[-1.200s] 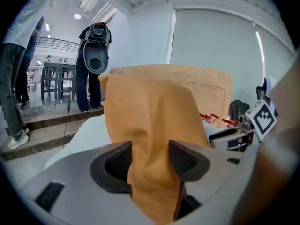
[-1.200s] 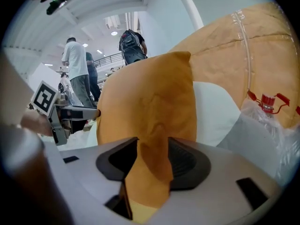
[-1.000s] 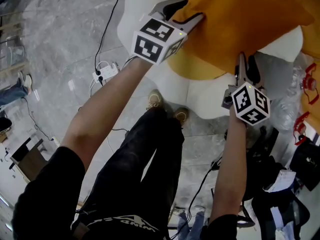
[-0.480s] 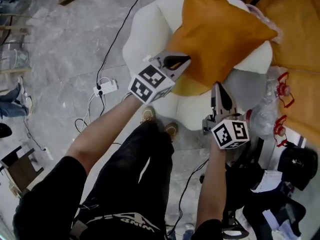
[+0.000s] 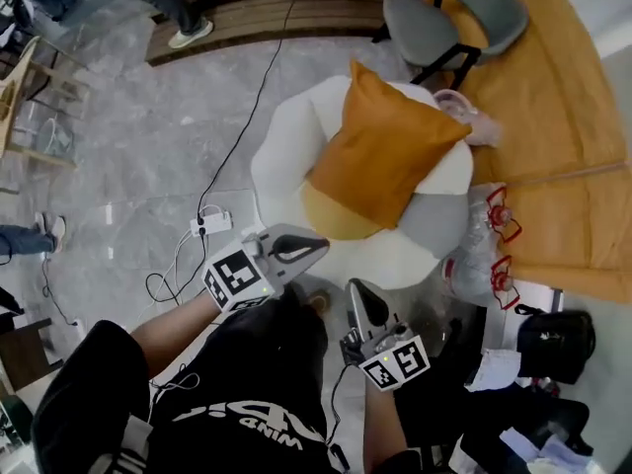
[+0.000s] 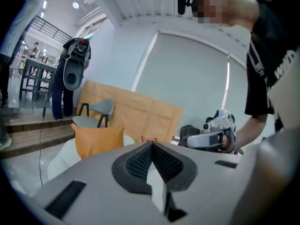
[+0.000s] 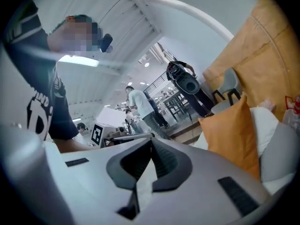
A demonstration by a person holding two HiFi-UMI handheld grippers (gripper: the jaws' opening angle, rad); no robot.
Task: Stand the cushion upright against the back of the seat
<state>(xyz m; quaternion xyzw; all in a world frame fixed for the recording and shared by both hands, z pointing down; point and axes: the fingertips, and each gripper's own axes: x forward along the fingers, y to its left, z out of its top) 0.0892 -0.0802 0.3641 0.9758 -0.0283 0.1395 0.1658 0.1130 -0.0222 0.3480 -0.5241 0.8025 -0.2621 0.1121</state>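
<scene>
Seen along the left gripper (image 6: 151,145), the jaws are pressed together with nothing between them, and the gripper's own grey body cuts off the bottom of the orange cushion (image 6: 96,139), which stands upright ahead of the jaw tips and off to their left; whether it actually touches the back of the white seat (image 5: 281,156) is hard to judge there. The right gripper (image 7: 149,142) is likewise closed on nothing, with the cushion ahead and to the right of its tips, its lower corner lost behind the gripper body. In the head view the cushion covers most of the seat's back, so the contact is hidden; it stands on a yellow pad (image 5: 331,213), with a grey pad (image 5: 432,223) just to its right. A second ago both pairs of jaws were up at the cushion's near edge; now they are well clear of it, back by the person's legs (image 5: 281,363), and the cushion stands alone. Left of the left jaws lie a grey marble floor (image 5: 148,146) and a white power strip (image 5: 210,223); far ahead are wooden steps (image 5: 257,13), a grey chair (image 5: 434,23) and a tan panel (image 5: 553,97)
</scene>
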